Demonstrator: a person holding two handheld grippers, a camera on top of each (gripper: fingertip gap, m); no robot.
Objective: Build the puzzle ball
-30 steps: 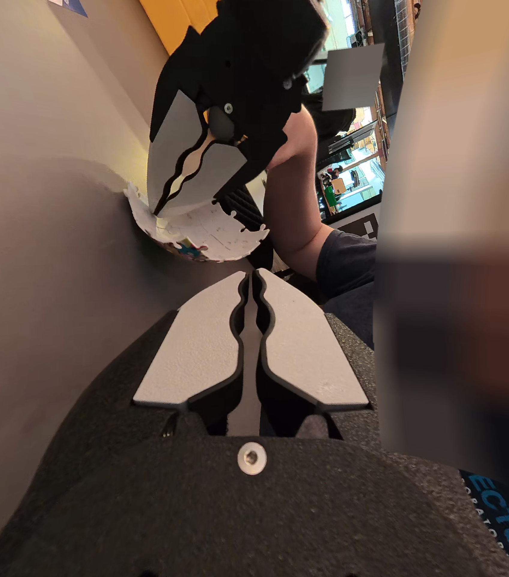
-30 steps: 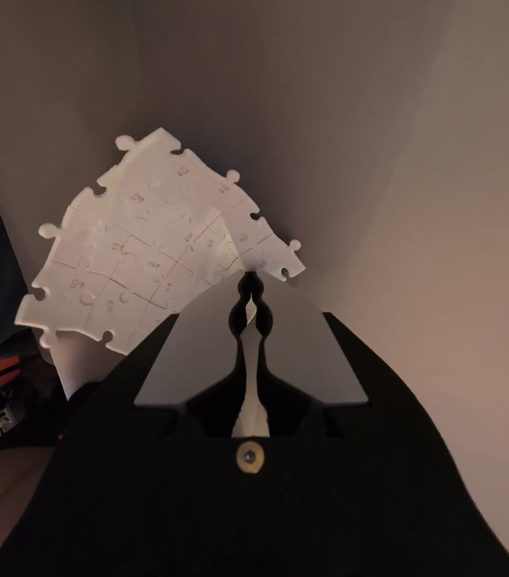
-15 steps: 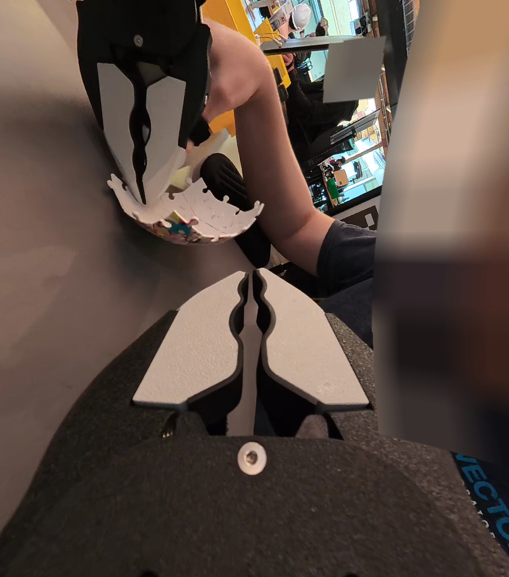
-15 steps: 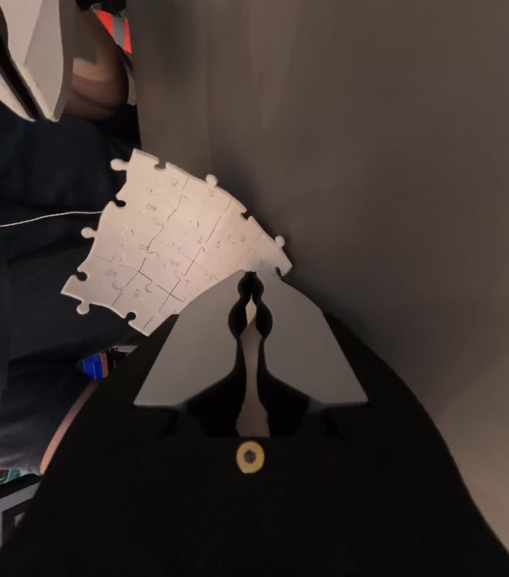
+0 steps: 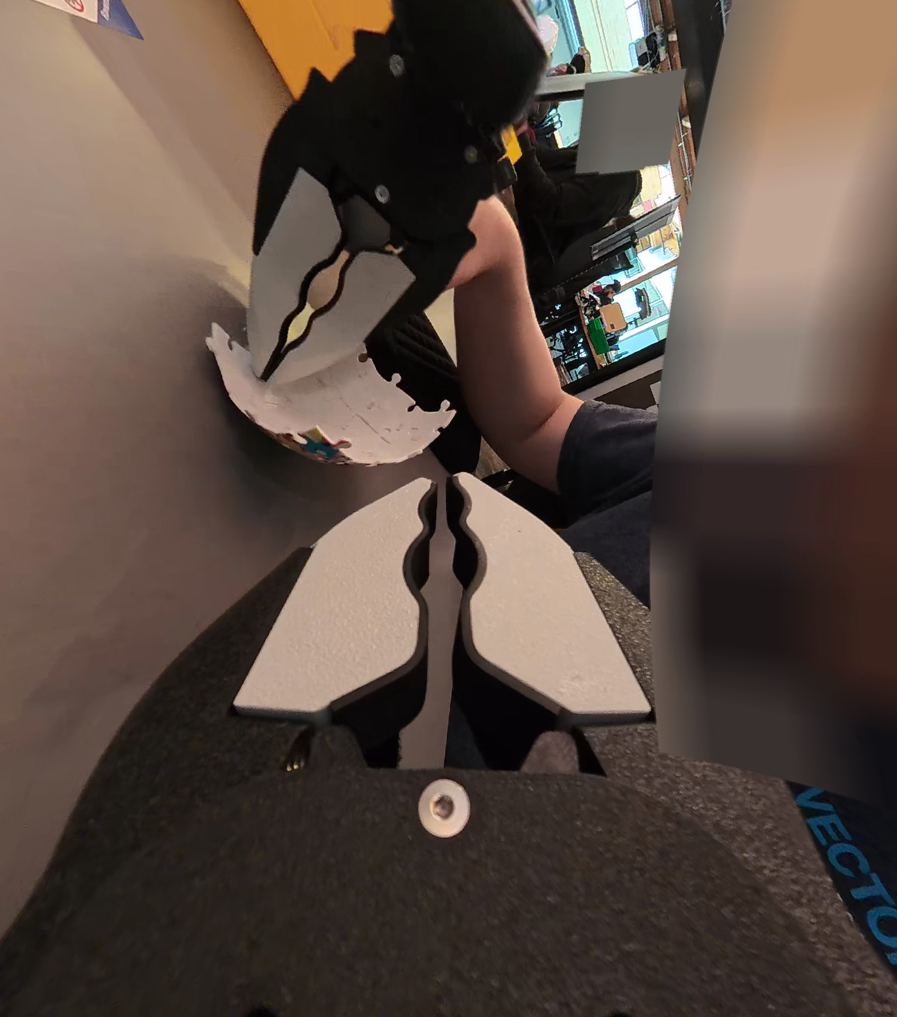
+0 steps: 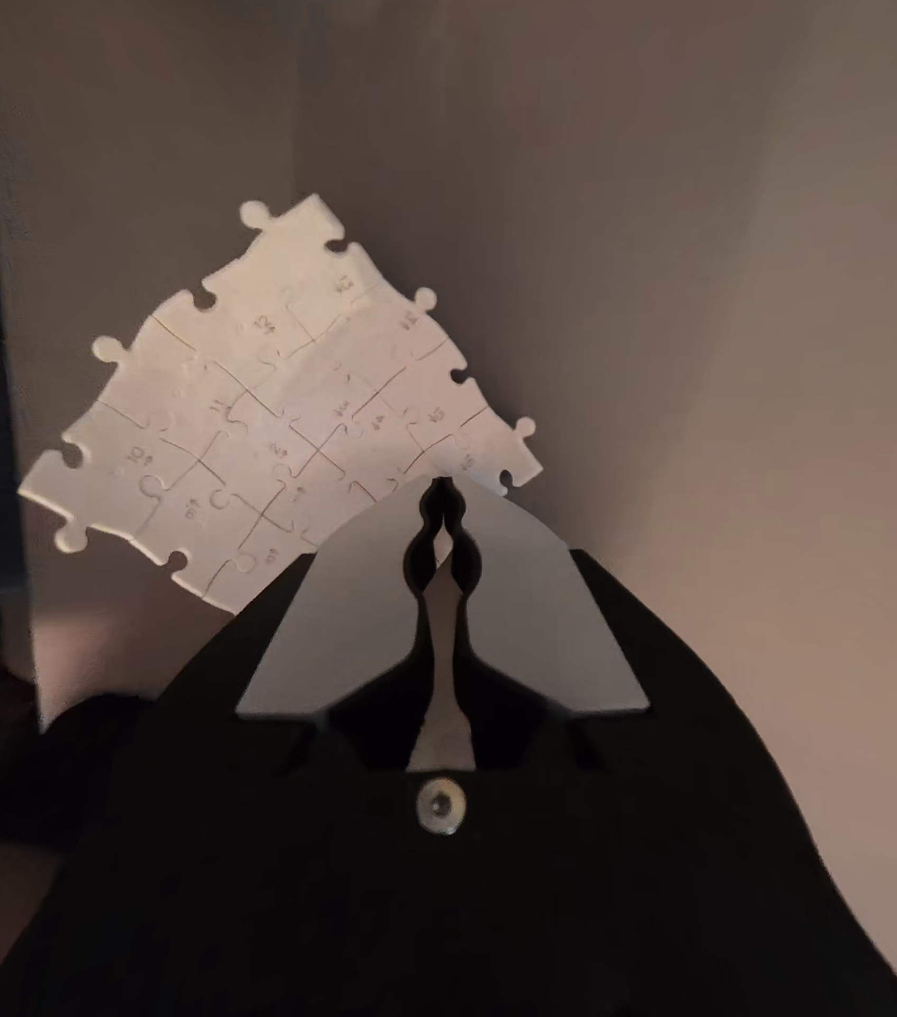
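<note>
1. Right gripper [image 6: 443,481]: fingers closed to a thin slit, tips pinching the edge of the puzzle shell [image 6: 281,407] near its lower right corner. Seen again in the left wrist view [image 5: 270,374], angled down with its tips on the rim of the shell [image 5: 358,418].
2. Puzzle shell: a curved, bowl-like section of joined pieces. The white, numbered inner face points toward the right wrist camera. A coloured printed outer face shows along the lower edge in the left wrist view.
3. Shell position: held up against or just beside the grey table surface [image 5: 77,385]; actual contact with the surface cannot be judged.
4. Left gripper [image 5: 446,484]: fingers drawn close together, narrow gap between the tips, nothing between them. It sits apart from the shell, below it in its own view.
5. Person's forearm [image 5: 496,330] runs behind the right gripper, with a dark sleeve [image 5: 606,446] at the upper arm.
6. Background: a yellow panel [image 5: 320,27] at the top of the left wrist view and a bright room beyond, too small to detail.
</note>
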